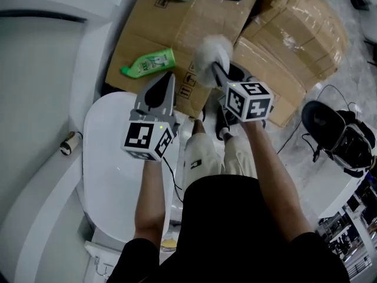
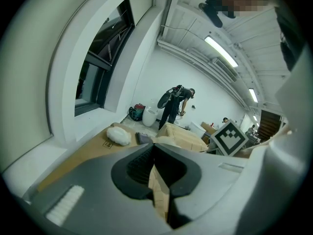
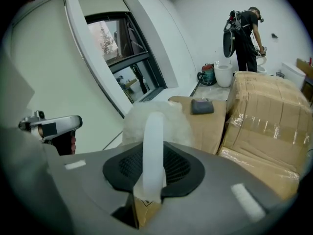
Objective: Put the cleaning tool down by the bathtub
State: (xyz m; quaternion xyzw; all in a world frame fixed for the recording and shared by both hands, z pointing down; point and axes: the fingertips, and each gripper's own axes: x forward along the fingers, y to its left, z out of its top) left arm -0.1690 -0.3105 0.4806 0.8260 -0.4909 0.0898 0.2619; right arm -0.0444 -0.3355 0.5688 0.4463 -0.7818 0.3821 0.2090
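Head view. Right gripper is clamped on the cleaning tool. Its fluffy white head sits just beyond the fingertips, held in the air over the flattened cardboard. Left gripper is level with it and carries nothing. A green bottle lies on the cardboard just past and left of the left fingertips. The bathtub curves away well to the left of both grippers. A white oval lid, probably a toilet, lies under the left one.

Left gripper view. The left gripper has its jaws pressed together with nothing between them. Far beyond the tips, a second fluffy pad rests on the cardboard.

Right gripper view. The right gripper has its pads closed on the tool's pale handle, which runs up between them. The fluffy head bulges beyond the tips. A dark pouch lies further on, on the cardboard.

Judgement: this looks like the carry step, with the tool gripped and not yet set down. The next move calls for swinging the right gripper left towards the tub side, lowering until the head rests on a surface, then letting the jaws part.
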